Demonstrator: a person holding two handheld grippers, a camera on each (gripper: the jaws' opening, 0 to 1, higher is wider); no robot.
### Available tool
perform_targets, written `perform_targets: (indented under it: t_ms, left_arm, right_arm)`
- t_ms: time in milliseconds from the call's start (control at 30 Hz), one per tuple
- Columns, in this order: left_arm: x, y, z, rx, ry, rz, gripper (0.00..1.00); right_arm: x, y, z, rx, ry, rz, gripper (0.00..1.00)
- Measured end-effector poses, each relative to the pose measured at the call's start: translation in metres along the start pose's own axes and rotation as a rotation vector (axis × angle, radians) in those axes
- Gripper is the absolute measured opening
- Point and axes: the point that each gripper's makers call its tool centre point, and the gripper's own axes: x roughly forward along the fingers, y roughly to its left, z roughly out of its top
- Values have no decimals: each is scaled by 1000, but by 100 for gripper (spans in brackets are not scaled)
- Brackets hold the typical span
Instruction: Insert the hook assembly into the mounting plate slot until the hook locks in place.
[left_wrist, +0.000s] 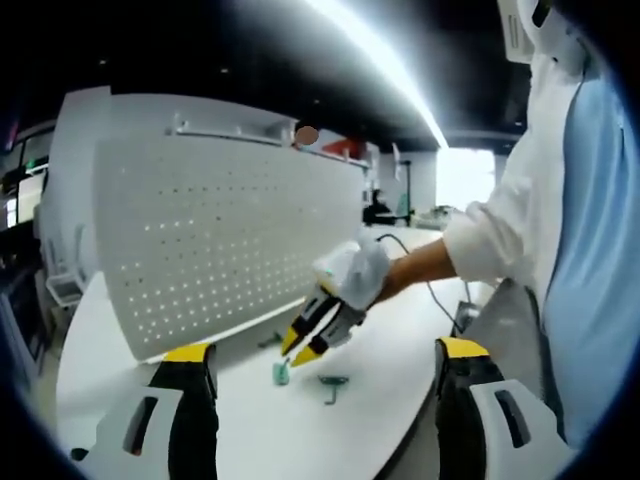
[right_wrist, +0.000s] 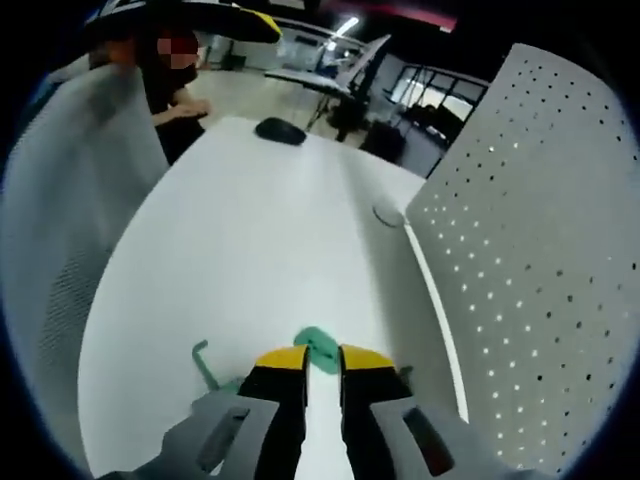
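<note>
The perforated mounting plate (left_wrist: 230, 240) stands upright across the left and centre of the left gripper view, its holes facing the table (left_wrist: 400, 360) — a sensible position, since a hook must be pushed in from the front. In the right gripper view the same plate fills the right side of the frame.

Two green hook pieces lie on the table in front of the plate's lower edge. In the left gripper view, the first green hook (left_wrist: 282, 373) sits just below centre, directly under the tips of the right gripper (left_wrist: 305, 350), which enters from the right, held in a gloved hand (left_wrist: 355, 275). The second green hook (left_wrist: 333, 384) lies just beside it, to the right, apart from any gripper.

In the right gripper view the right gripper's jaws rise from the bottom centre, narrowly parted, with the first green hook showing just beyond the tips at lower centre and the second green hook at lower left. Whether the tips already pinch the piece cannot be told; they appear to be at or touching it. In my judgement this is the pickup stage — insertion has not begun.

The left gripper (left_wrist: 325, 365) stands wide open at the bottom of its own view, holding nothing, well back from the hooks.
</note>
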Motion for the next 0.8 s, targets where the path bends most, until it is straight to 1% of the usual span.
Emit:
perform_targets:
  t_ms: [100, 167, 333, 467, 567, 667, 800]
  left_arm:
    - [0, 0, 0, -1, -2, 1, 92]
    - [0, 0, 0, -2, -2, 1, 92]
    - [0, 0, 0, 2, 0, -2, 91]
    - [-1, 0, 0, 1, -4, -2, 91]
    - [-1, 0, 1, 3, -6, -3, 91]
    - [-1, 0, 1, 2, -8, -3, 91]
    - [0, 0, 1, 3, -8, -6, 91]
  right_arm:
    - [0, 0, 0, 3, 2, 1, 6]
    - [1, 1, 1, 21, -7, 2, 5]
    - [0, 5, 0, 48, -2, 5, 4]
    - [-2, 7, -1, 92, -5, 8, 4]
    - [-2, 8, 1, 94, -5, 9, 3]
    - [-1, 7, 4, 94, -7, 10, 7]
    - [1, 5, 5, 60, 6, 11, 6]
